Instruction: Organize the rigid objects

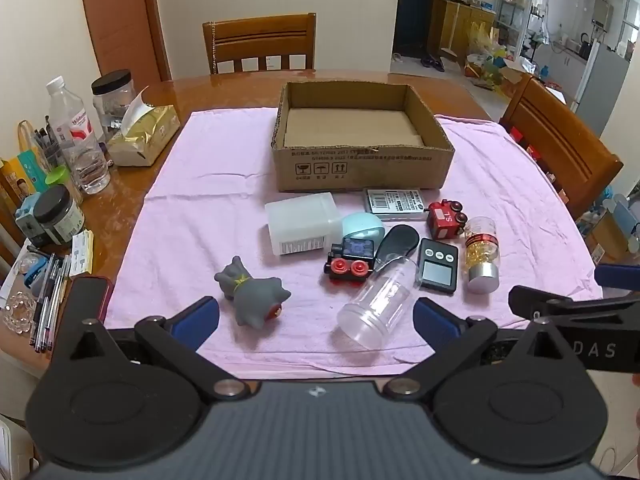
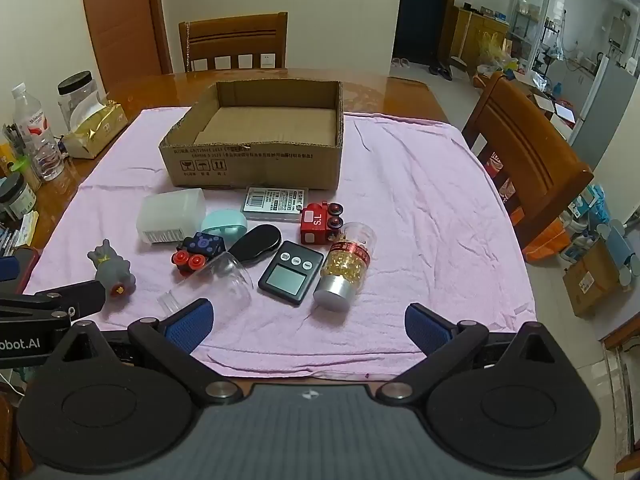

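An open cardboard box (image 1: 362, 168) (image 2: 256, 166) stands empty at the far side of a pink cloth (image 1: 192, 216) (image 2: 432, 216). In front of it lie a grey toy cat (image 1: 250, 290) (image 2: 112, 272), a clear jar on its side (image 1: 378, 304) (image 2: 212, 284), a black toy train (image 1: 352, 258) (image 2: 196, 250), a red toy train (image 1: 444, 220) (image 2: 320, 220), a small black scale (image 1: 438, 266) (image 2: 292, 272), a gold-filled bottle (image 1: 482, 256) (image 2: 348, 268) and a frosted white box (image 1: 302, 222) (image 2: 172, 214). My left gripper (image 1: 316, 320) and right gripper (image 2: 308, 322) hover open at the near edge, holding nothing.
A mint case (image 1: 362, 226), a black oval case (image 1: 398, 240) and a flat labelled pack (image 1: 394, 202) lie among the objects. Bottles, jars and a tissue pack (image 1: 144, 136) crowd the left of the wooden table. Wooden chairs (image 2: 528, 160) stand behind and right.
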The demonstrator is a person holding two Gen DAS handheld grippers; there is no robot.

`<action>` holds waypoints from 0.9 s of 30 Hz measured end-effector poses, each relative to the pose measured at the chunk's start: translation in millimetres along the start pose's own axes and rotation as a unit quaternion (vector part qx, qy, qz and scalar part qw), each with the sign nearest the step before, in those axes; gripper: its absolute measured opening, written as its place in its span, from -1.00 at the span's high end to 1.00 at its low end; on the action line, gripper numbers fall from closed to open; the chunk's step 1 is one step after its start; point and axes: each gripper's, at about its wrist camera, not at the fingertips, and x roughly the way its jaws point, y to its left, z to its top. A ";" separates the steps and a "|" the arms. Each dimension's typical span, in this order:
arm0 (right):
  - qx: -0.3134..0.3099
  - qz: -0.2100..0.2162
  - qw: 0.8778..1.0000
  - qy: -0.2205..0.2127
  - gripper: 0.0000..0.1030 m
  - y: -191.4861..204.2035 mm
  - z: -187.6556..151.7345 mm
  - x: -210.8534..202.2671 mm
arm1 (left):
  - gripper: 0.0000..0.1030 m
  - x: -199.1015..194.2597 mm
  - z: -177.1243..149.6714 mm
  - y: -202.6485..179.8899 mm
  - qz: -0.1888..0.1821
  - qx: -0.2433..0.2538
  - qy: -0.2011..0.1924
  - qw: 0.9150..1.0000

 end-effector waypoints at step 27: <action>-0.005 0.002 1.000 -0.002 -1.00 -2.7 5.4 0.9 | -0.98 -5.2 6.1 -1.7 -0.006 -0.006 -0.011 1.000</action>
